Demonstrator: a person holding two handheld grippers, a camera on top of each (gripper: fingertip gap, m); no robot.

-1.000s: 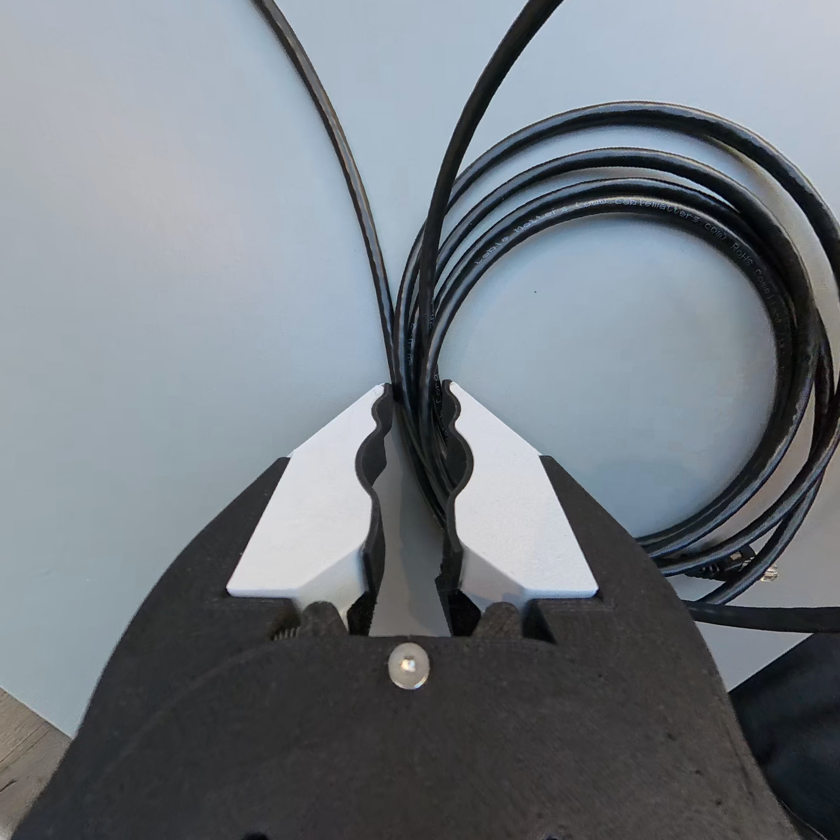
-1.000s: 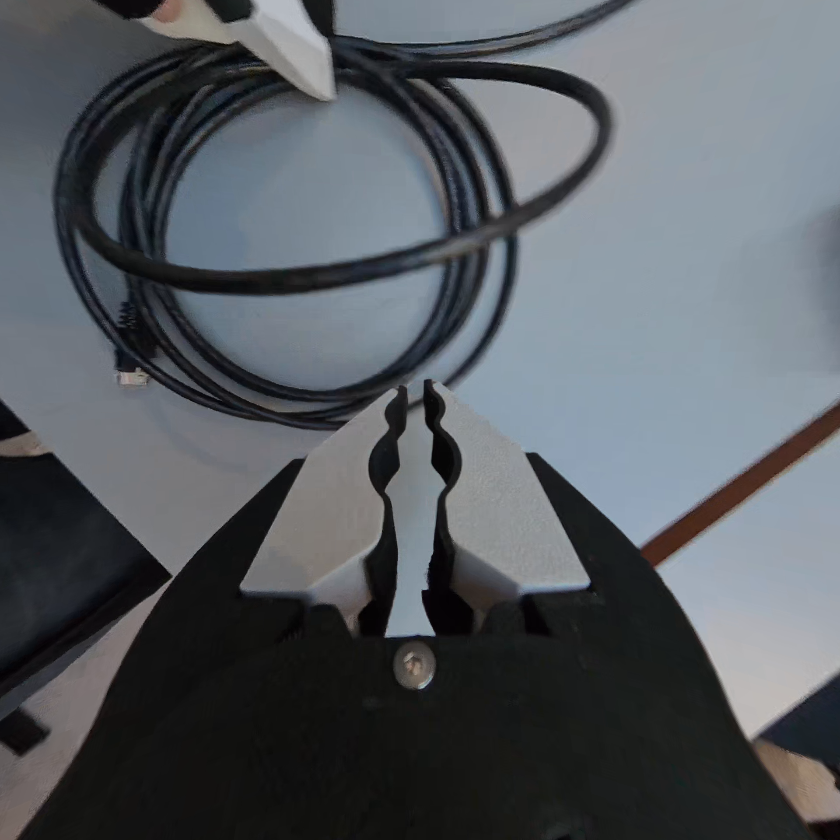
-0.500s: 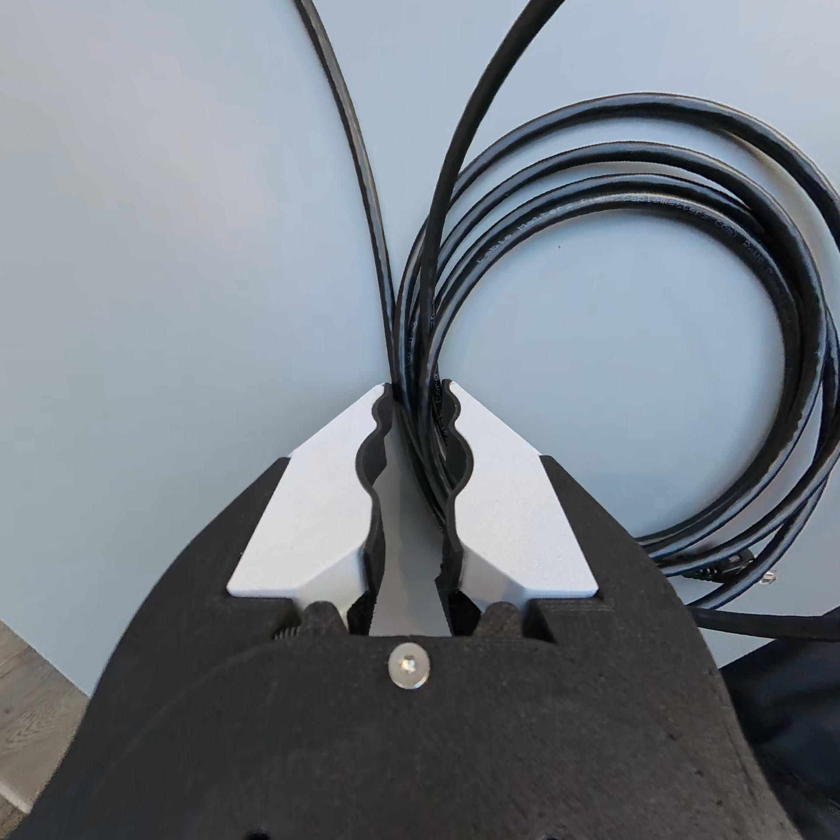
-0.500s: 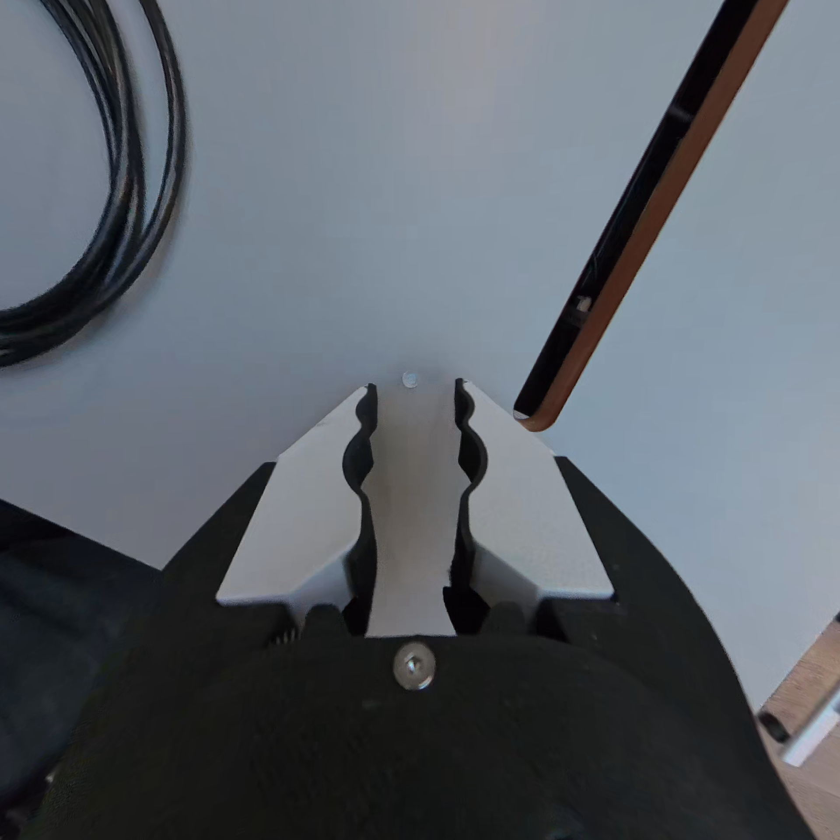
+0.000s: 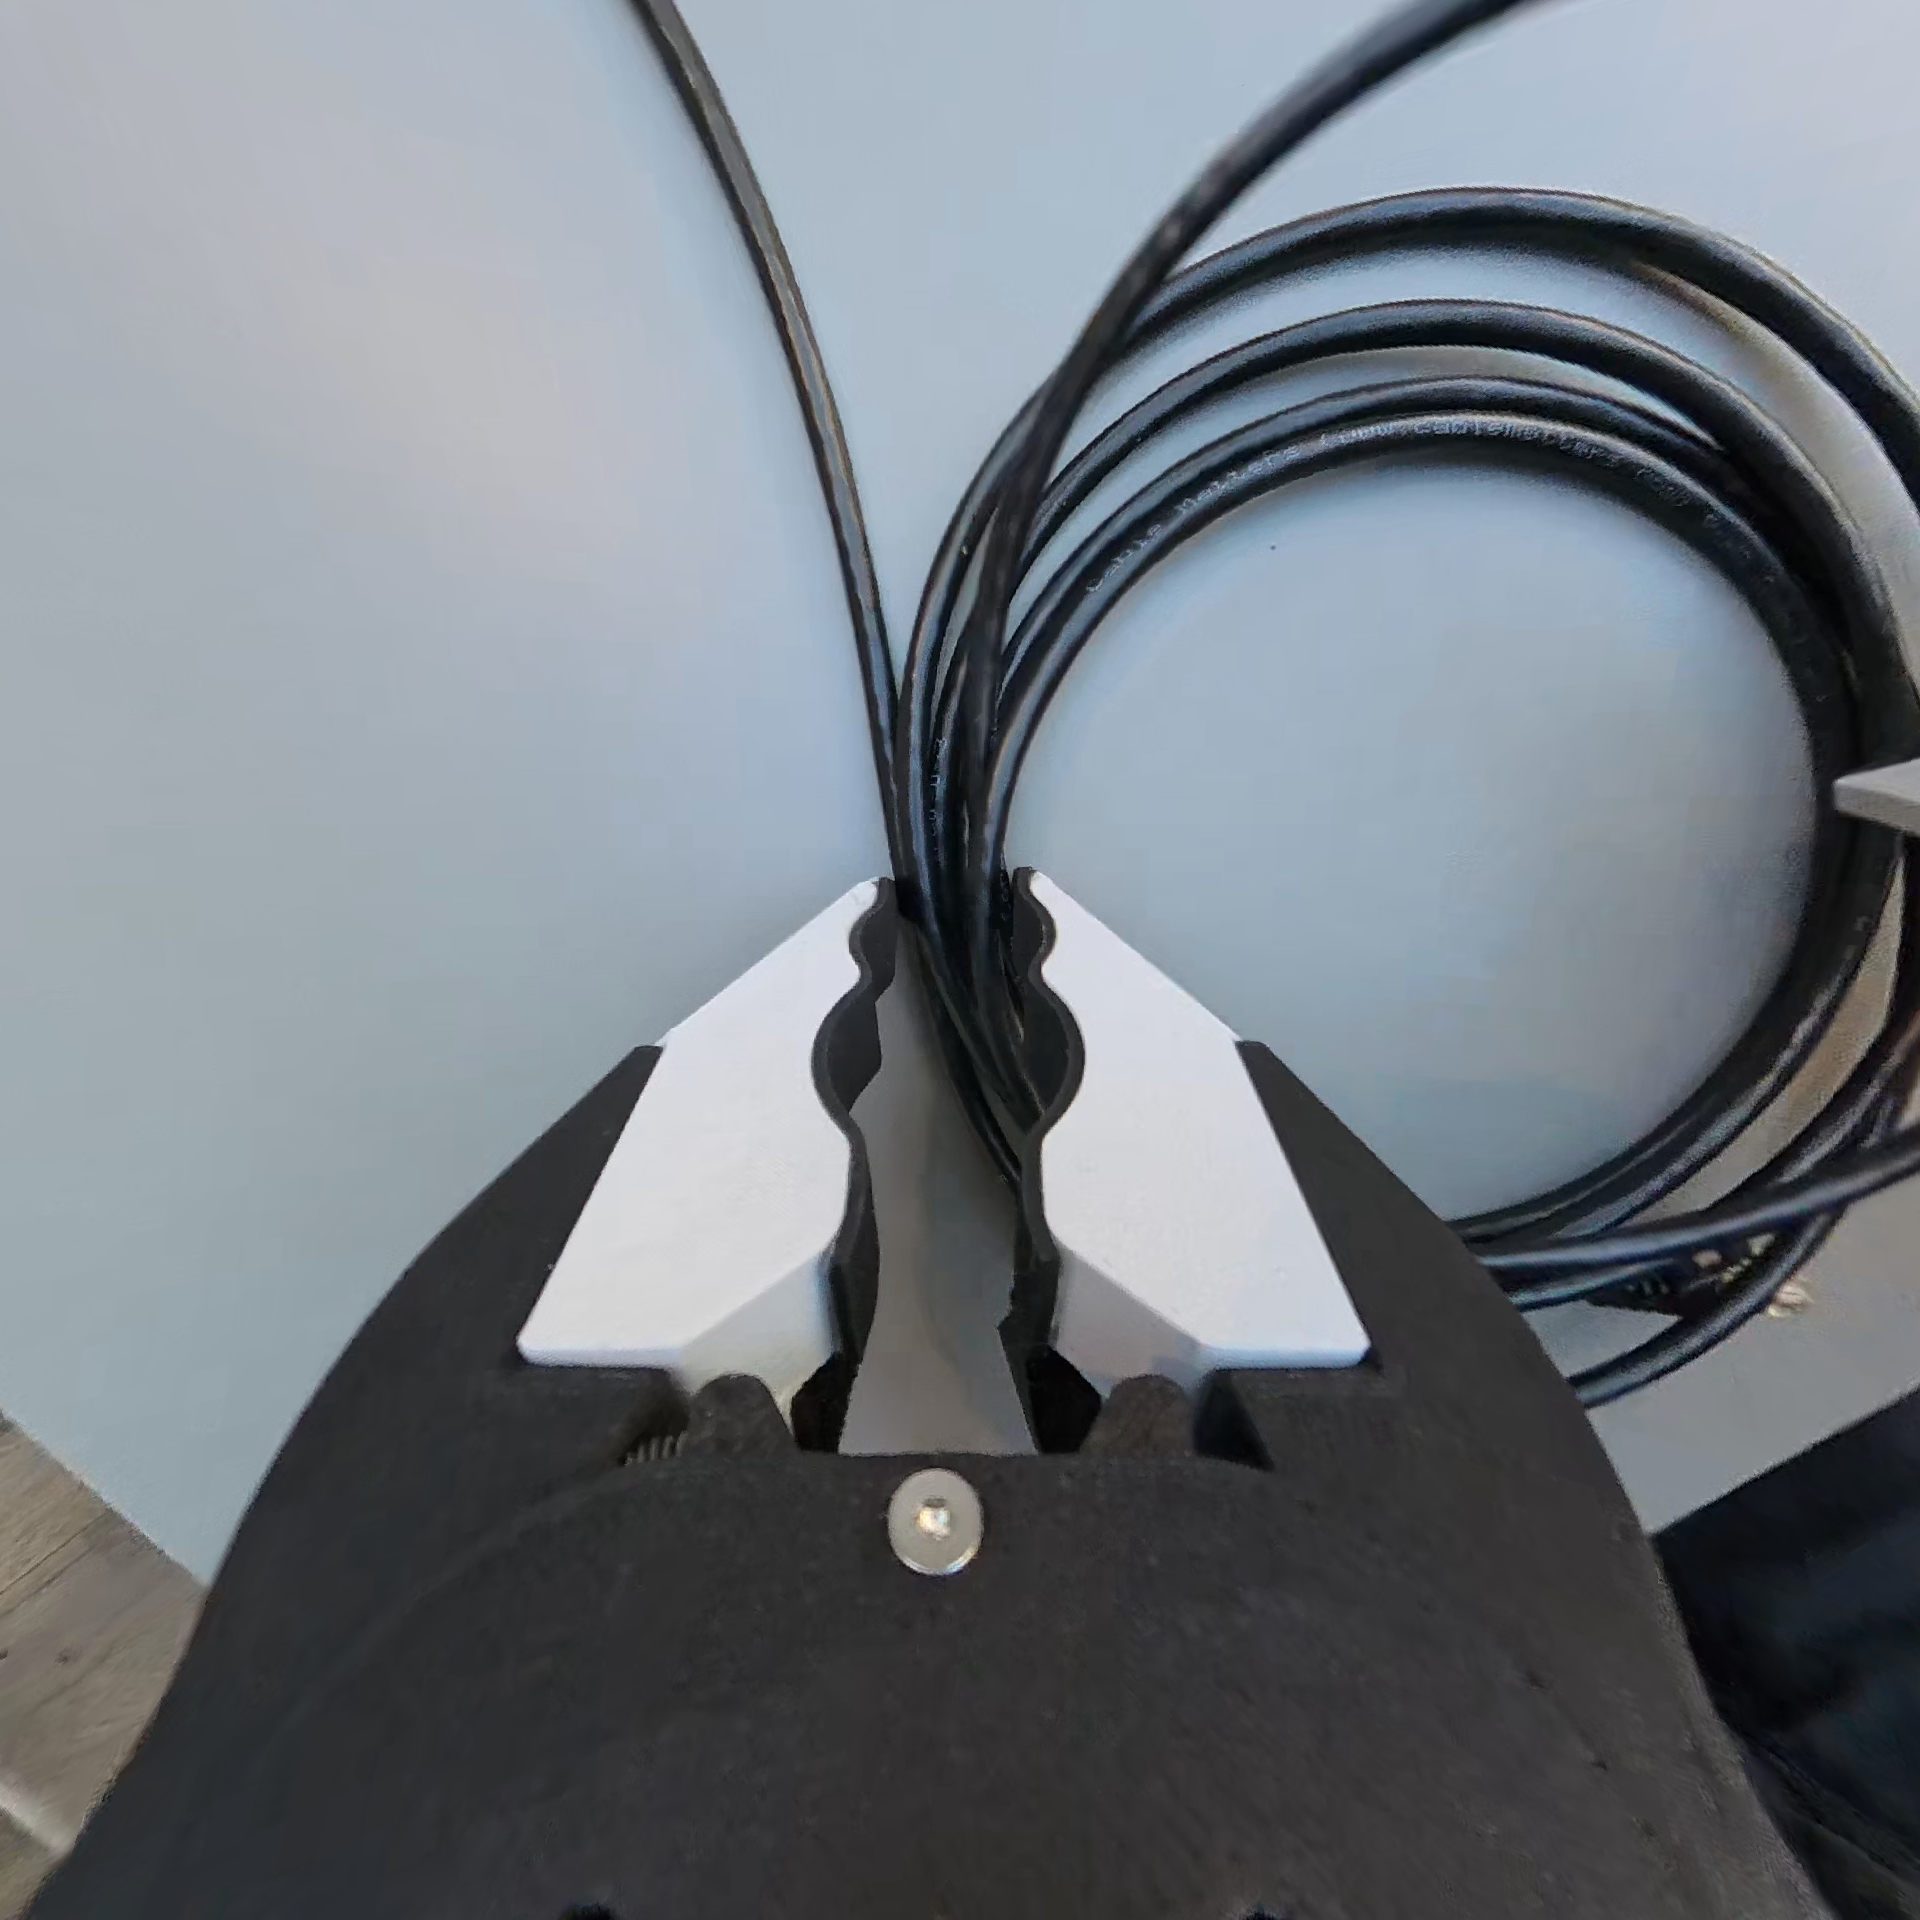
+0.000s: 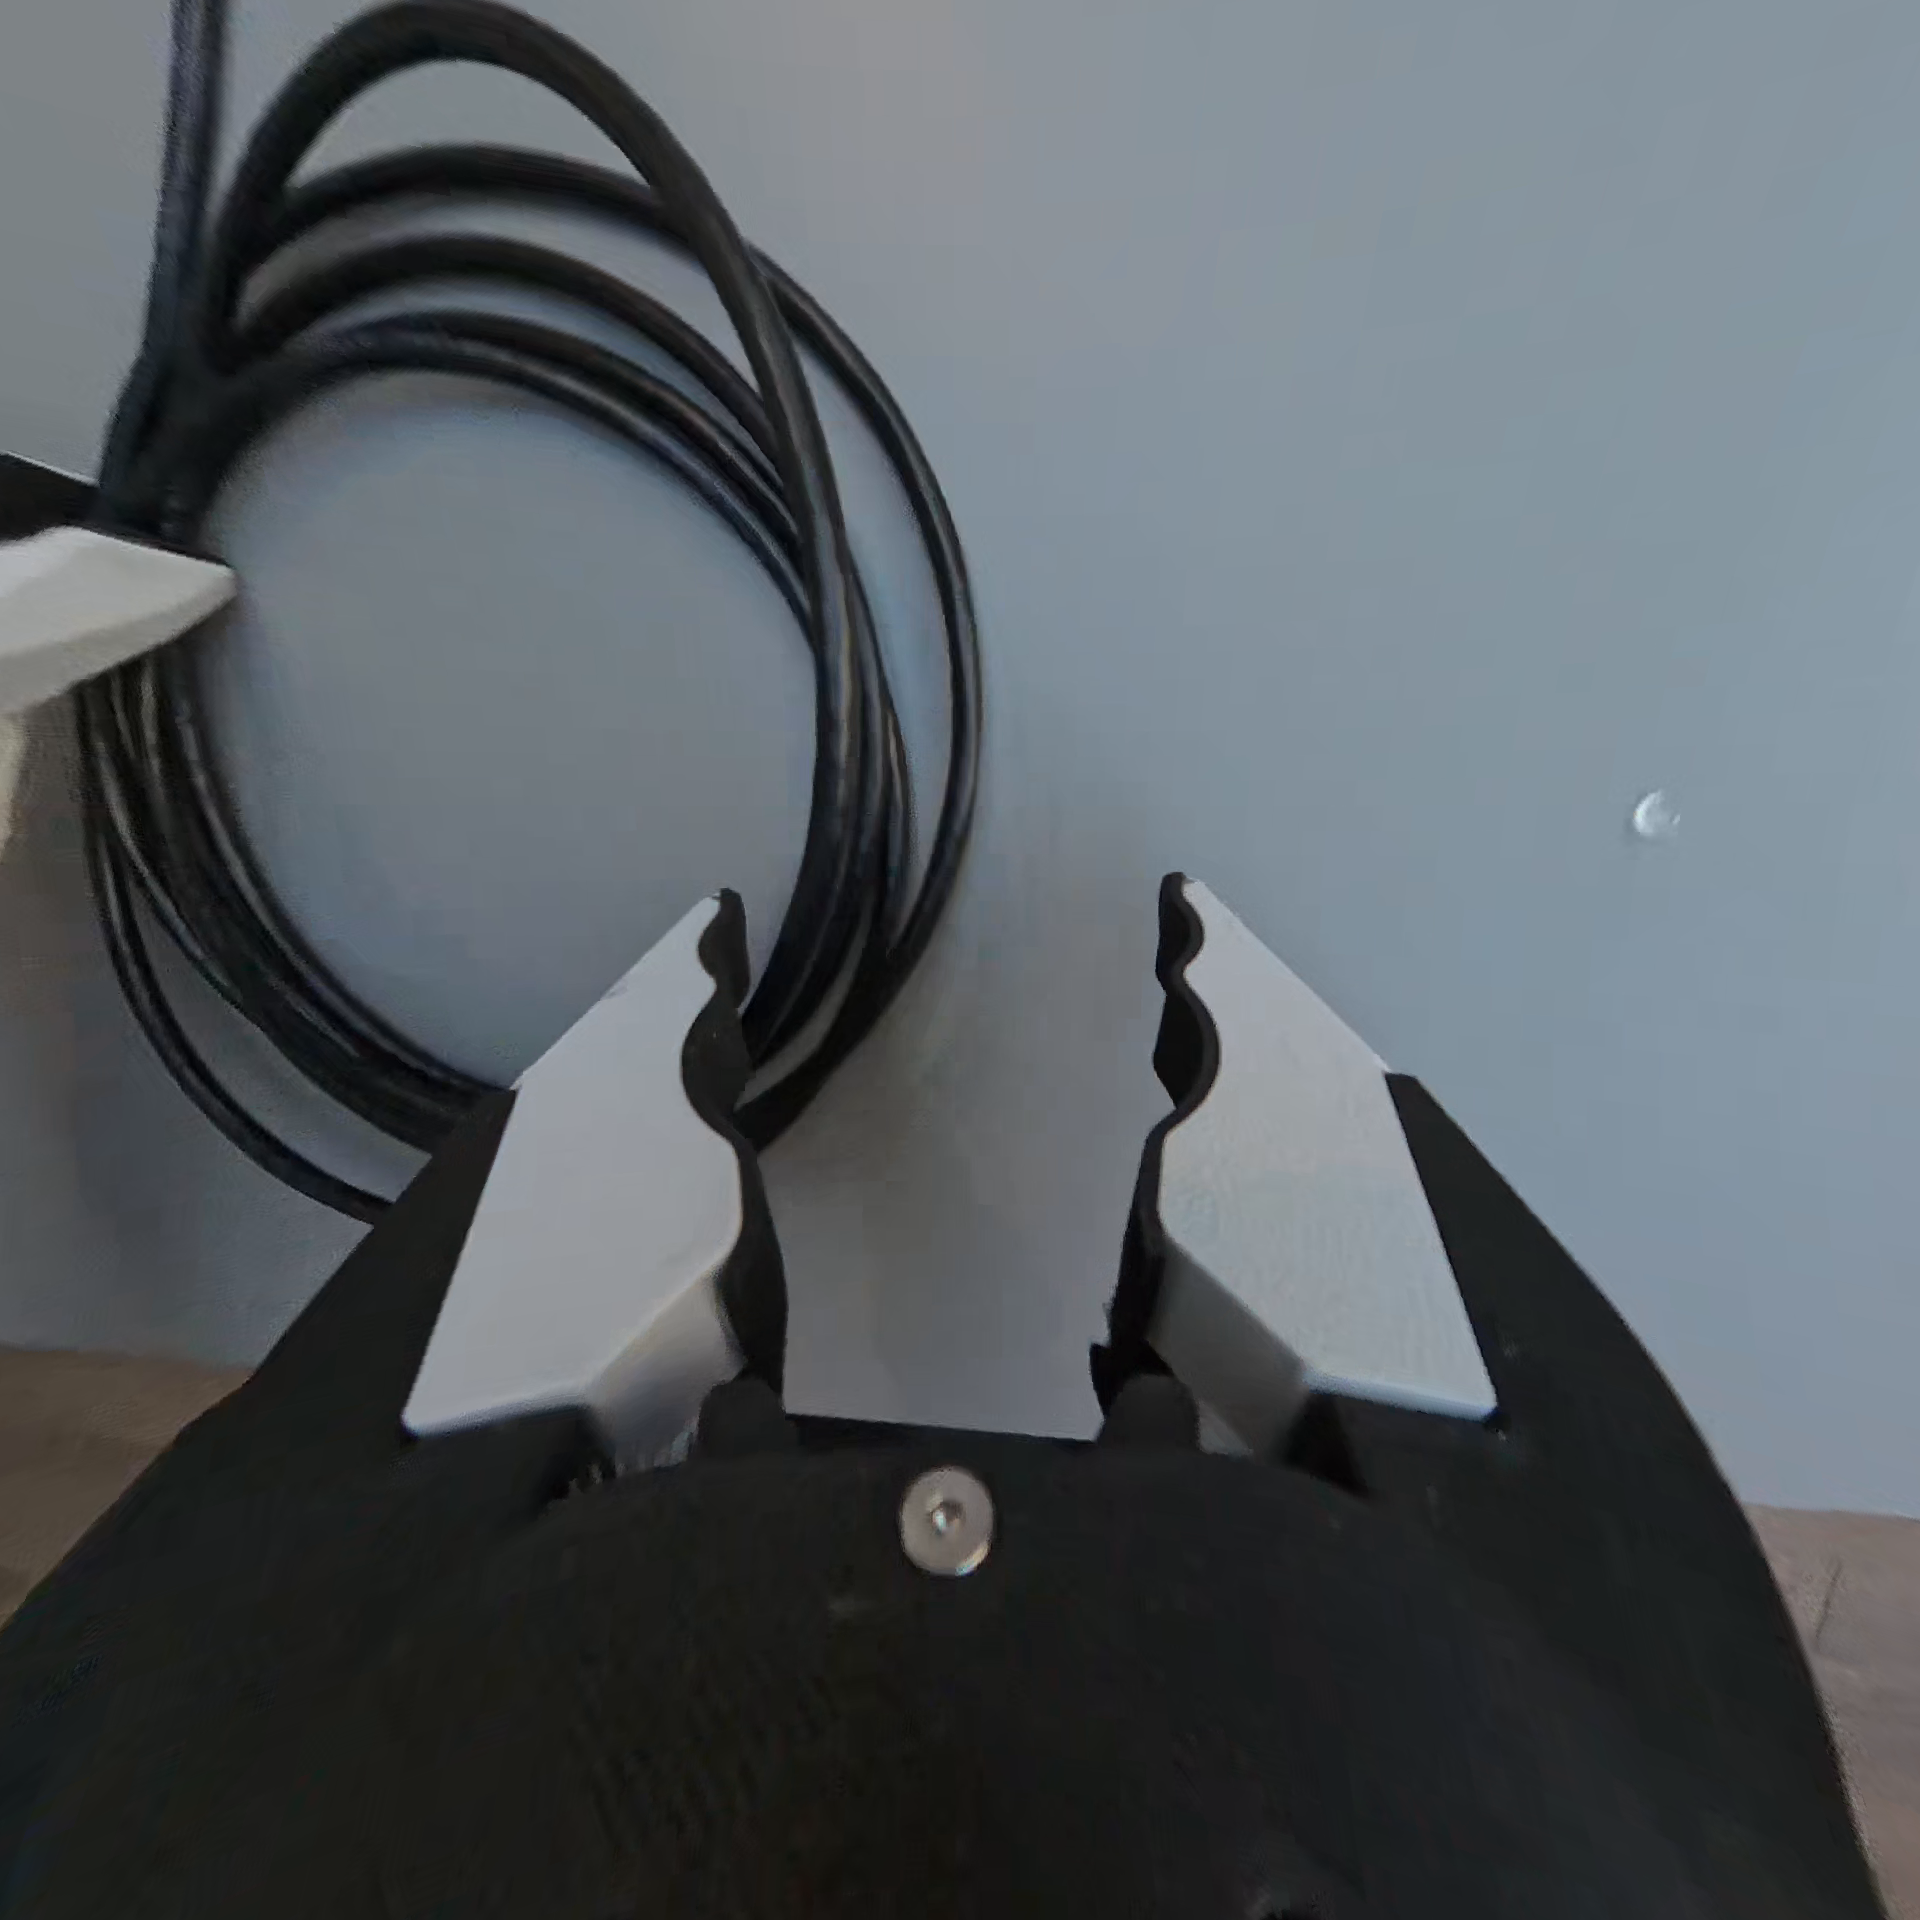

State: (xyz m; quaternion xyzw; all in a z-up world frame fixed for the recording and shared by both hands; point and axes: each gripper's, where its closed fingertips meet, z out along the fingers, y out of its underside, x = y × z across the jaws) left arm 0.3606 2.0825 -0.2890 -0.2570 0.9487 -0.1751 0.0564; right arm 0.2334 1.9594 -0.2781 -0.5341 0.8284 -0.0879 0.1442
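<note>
Left tool [image 5: 954, 883] is clamping narrowly on a bundle of strands of the black cable [image 5: 1382, 343], with the strands running between its two white fingers [image 5: 727, 1122] and pressing against the dark wavy pads on the inner faces. From the grip, the cable is sweeping out to the right in several stacked loops that are lying on the pale blue-grey table [image 5: 364, 520], while two single strands are rising away toward the top edge of the left wrist view. A plug end of the cable [image 5: 1725, 1262] is resting at the lower right of the coil, though blur is hiding its detail. A grey fingertip of the other tool is poking in at the right edge there, just beside the loops.

Right tool [image 6: 951, 894] is standing wide open with nothing between its fingers. Its left fingertip [image 6: 717, 914] is sitting just at the near side of the coil, and whether it is touching the cable [image 6: 883, 582] I cannot tell. A small shiny dot [image 6: 1654, 814] is lying on the table [image 6: 1403, 416] well to the right, and a wooden floor [image 6: 62, 1413] is showing beyond the table's near edge.
</note>
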